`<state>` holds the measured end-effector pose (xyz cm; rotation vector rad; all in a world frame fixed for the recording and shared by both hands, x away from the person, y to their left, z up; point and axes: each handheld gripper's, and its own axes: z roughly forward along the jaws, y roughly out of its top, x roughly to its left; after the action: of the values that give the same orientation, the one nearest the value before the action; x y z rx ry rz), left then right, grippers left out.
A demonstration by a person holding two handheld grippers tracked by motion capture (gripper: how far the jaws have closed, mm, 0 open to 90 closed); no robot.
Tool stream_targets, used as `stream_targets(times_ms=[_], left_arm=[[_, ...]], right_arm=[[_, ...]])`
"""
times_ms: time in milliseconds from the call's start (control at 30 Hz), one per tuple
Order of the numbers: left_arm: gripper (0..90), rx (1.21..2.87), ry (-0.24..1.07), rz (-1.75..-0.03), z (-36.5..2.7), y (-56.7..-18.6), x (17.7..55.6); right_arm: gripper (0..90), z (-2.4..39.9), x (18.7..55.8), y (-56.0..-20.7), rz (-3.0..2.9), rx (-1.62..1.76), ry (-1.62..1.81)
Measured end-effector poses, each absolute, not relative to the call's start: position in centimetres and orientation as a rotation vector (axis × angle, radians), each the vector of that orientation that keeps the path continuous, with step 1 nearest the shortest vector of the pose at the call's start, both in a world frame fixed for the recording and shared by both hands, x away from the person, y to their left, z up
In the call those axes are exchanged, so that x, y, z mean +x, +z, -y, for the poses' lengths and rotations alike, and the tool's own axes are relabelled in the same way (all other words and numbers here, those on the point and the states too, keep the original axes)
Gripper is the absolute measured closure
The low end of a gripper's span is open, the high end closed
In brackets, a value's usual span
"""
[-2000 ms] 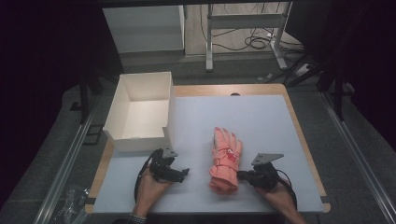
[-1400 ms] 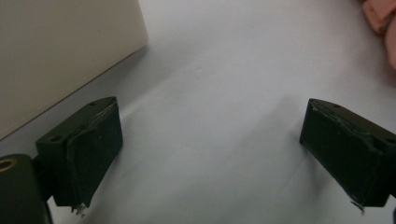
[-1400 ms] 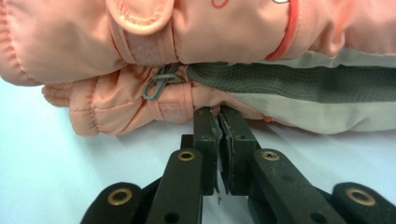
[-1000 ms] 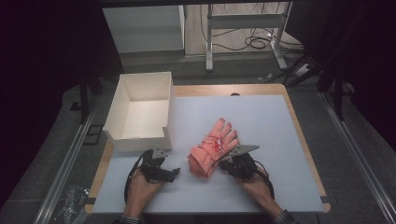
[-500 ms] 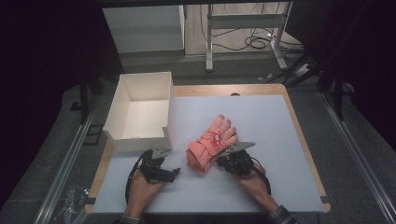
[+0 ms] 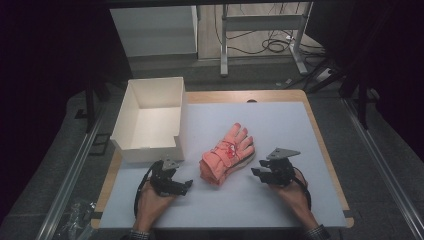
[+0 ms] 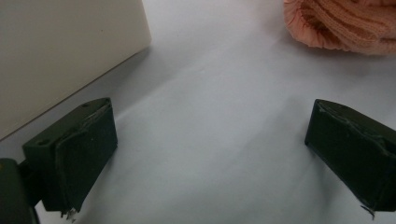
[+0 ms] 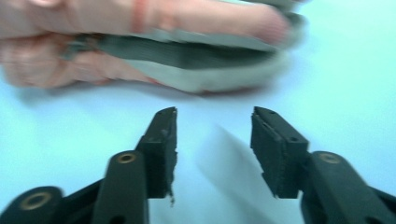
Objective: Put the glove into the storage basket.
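the big surface (image 6: 280, 130) is flat, smooth and pale, with a wood edge around it. at the upper left of the high view sits a white box (image 6: 150, 117) with straight, stiff walls and an open top; it looks like cardboard. in the middle of that view lie the pink gloves (image 6: 227, 155), soft and knitted, stacked flat with the fingers pointing to the upper right and the ribbed cuffs to the lower left. a grey layer shows under them in the right gripper view.

the right gripper (image 6: 264, 173) sits just right of the gloves, not touching them. its fingers (image 8: 163, 140) have just been opening and now stand partly apart with nothing between them. the left gripper (image 6: 181, 186) sits at the lower left, near the box. its fingers (image 7: 84, 154) are wide apart and hold nothing.

it looks like the gloves have just been let go. the next move is probably to grab them at the cuff and lift them toward the box, gently, so the stack stays together.
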<state>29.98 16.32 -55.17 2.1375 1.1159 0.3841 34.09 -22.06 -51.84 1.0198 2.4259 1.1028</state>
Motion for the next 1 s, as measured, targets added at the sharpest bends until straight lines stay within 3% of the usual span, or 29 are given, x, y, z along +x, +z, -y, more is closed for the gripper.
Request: stream_targets(times_ms=[333, 1000], left_arm=[[3.8, 2.131, 0.381, -1.124, -16.3, -55.1, 29.9], [4.2, 2.135, 0.251, -1.026, -14.7, -51.5, 29.8]], right_arm=[[29.8, 26.2, 35.1, -52.3, -2.312, 1.109, 1.038], [24.1, 27.0, 35.3, -53.1, -2.299, 1.125, 0.97]])
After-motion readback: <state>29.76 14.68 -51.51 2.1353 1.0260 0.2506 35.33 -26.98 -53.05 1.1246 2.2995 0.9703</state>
